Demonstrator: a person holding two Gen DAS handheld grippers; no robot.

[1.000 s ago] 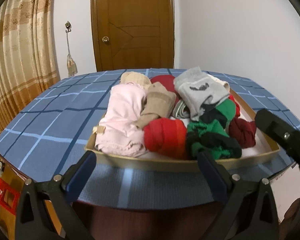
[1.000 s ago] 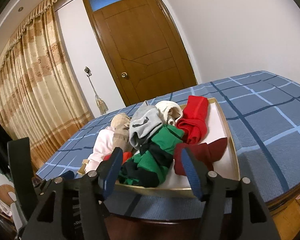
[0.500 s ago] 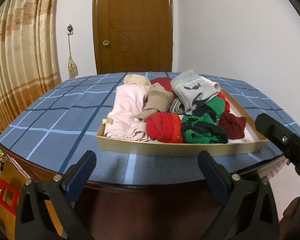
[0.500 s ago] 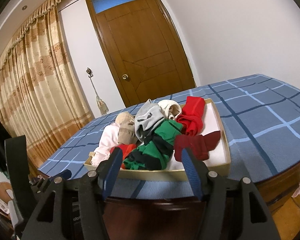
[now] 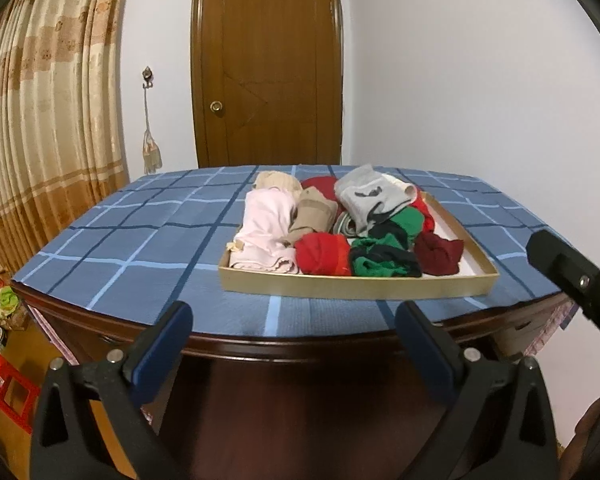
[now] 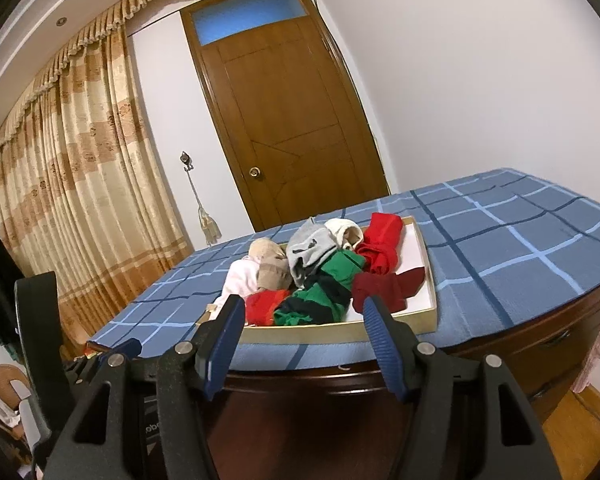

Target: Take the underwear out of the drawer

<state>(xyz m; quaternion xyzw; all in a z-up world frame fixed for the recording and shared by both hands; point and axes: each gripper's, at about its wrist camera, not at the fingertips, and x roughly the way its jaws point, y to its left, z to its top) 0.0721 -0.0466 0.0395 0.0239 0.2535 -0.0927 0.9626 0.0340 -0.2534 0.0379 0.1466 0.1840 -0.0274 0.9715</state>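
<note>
A shallow tan drawer tray (image 5: pixel 356 285) (image 6: pixel 340 330) lies on a blue plaid tablecloth (image 5: pixel 140 240), filled with folded underwear. A pink piece (image 5: pixel 266 228) is at its left, a red one (image 5: pixel 322 254) and a green-and-black one (image 5: pixel 384 258) at the front, a dark red one (image 5: pixel 438 254) at the right, a grey one (image 5: pixel 364 196) behind. My left gripper (image 5: pixel 292 340) stands open short of the table's front edge, nothing between its fingers. My right gripper (image 6: pixel 304 332) is also open and empty, back from the tray's front rim; one of its fingers (image 5: pixel 568 270) shows at the right of the left wrist view.
A wooden door (image 5: pixel 268 68) and white wall stand behind the table. Striped curtains (image 5: pixel 48 120) hang at the left. The dark wooden table front (image 5: pixel 300 392) faces me. A red crate (image 5: pixel 4 388) and clutter lie on the floor at lower left.
Both grippers have drawn back from the tray and risen a little; the tray now looks smaller and farther, and the table's front edge has come into view. Both stay open and empty.
</note>
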